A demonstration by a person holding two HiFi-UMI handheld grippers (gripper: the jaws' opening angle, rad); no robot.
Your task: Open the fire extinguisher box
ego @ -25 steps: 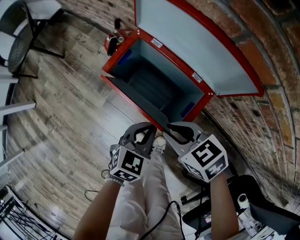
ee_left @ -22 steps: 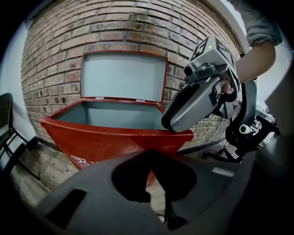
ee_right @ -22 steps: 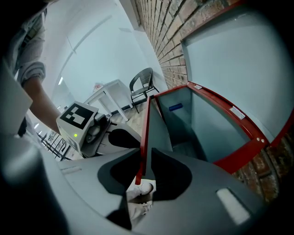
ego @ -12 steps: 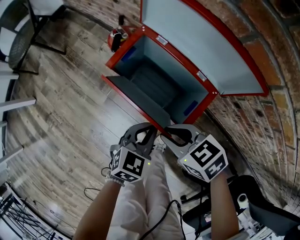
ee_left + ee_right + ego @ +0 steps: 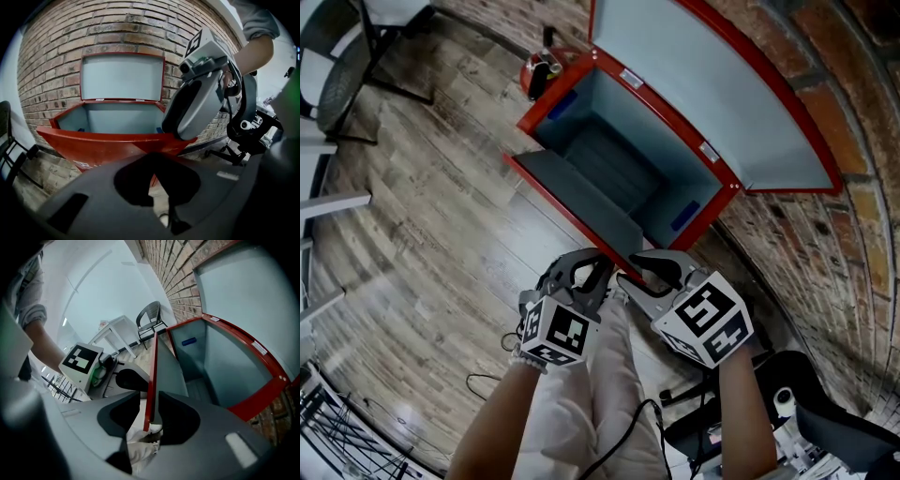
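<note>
The fire extinguisher box (image 5: 546,111) stands open just ahead of both grippers, its lid (image 5: 703,84) up against the brick wall (image 5: 825,225). The right gripper (image 5: 149,423) has just been opening its jaws, which now straddle the near edge of the box's dropped front flap (image 5: 151,376) without pressing it. Just beside it, the left gripper (image 5: 586,272) has its jaws together on nothing.

The red metal box (image 5: 673,117) gapes upward, its grey hollow reachable from above. Its raised grey lid (image 5: 703,84) leans on the brick wall (image 5: 844,94), closing the back. The folded-out red front flap (image 5: 572,192) bars the near side, its edge between the jaws of the right gripper (image 5: 630,275), which have just been opening. A black chair base (image 5: 806,375) crowds the right.
</note>
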